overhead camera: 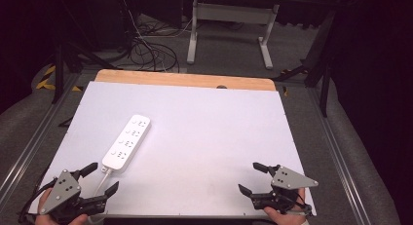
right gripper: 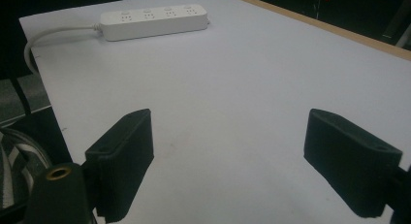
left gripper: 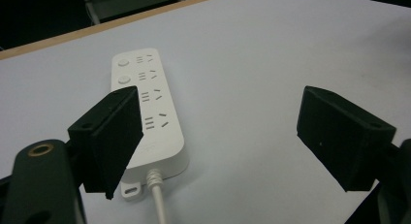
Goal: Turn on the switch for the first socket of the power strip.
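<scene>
A white power strip (overhead camera: 126, 141) with several sockets lies on the white table sheet (overhead camera: 204, 137), left of the middle, and its white cable (overhead camera: 101, 182) runs off toward the front edge. My left gripper (overhead camera: 103, 178) sits at the front left corner, just short of the strip's cable end, jaws wide apart and empty. In the left gripper view the power strip (left gripper: 145, 107) lies right behind the left jaw, with the cable (left gripper: 157, 197) coming toward the camera. My right gripper (overhead camera: 252, 178) rests at the front right, open and empty. The right gripper view has the power strip (right gripper: 154, 21) far off.
A wooden table edge (overhead camera: 185, 80) borders the far side of the sheet. Beyond it stand a white desk frame (overhead camera: 231, 25) and loose cables (overhead camera: 151, 52) on the grey floor. Metal rails (overhead camera: 341, 161) run along both sides of the table.
</scene>
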{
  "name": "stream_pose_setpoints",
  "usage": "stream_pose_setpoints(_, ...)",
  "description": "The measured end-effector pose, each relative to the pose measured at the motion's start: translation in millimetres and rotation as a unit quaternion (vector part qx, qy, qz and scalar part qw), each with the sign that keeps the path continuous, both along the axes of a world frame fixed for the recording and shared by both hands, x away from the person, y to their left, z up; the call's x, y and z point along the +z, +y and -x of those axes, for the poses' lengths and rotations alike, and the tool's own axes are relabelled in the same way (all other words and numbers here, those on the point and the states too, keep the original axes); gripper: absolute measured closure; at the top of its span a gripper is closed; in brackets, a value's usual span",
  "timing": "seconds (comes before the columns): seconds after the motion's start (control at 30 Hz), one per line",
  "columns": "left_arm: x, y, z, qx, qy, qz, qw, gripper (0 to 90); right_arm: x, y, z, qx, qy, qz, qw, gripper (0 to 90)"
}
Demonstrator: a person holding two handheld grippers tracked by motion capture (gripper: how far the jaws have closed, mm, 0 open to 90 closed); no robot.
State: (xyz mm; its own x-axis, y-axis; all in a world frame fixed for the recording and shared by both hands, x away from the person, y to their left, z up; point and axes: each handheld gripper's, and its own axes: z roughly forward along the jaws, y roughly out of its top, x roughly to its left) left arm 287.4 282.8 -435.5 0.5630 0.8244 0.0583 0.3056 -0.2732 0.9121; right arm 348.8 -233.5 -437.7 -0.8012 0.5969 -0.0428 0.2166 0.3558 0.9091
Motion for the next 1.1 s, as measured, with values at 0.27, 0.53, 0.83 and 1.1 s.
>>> stream_pose_setpoints(0.27, 2.3, 0.3, 2.2, 0.012, -0.007, -0.002, 0.9999, 20.5, 0.0, 0.2, 0.0, 0.0, 0.0, 0.0, 1.0, 20.0)
stream_pose_setpoints(0.53, 7.0, 1.2, 4.7, 0.01, -0.009, -0.007, 0.9999, 25.5, -0.4, 1.1, 0.1, 0.002, -0.001, 0.001, 1.0, 20.0)
stream_pose_setpoints(0.83, 16.1, 5.6, -0.8, -0.02, 0.031, 0.005, 0.9993, 17.3, -0.8, 2.2, -0.4, 0.001, -0.002, 0.0, 1.0, 20.1)
stream_pose_setpoints(1.1, 28.5, 12.2, -8.6, -0.004, 0.039, 0.003, 0.9992, 19.3, -1.5, 4.3, -0.6, 0.003, 0.001, 0.002, 1.0, 20.1)
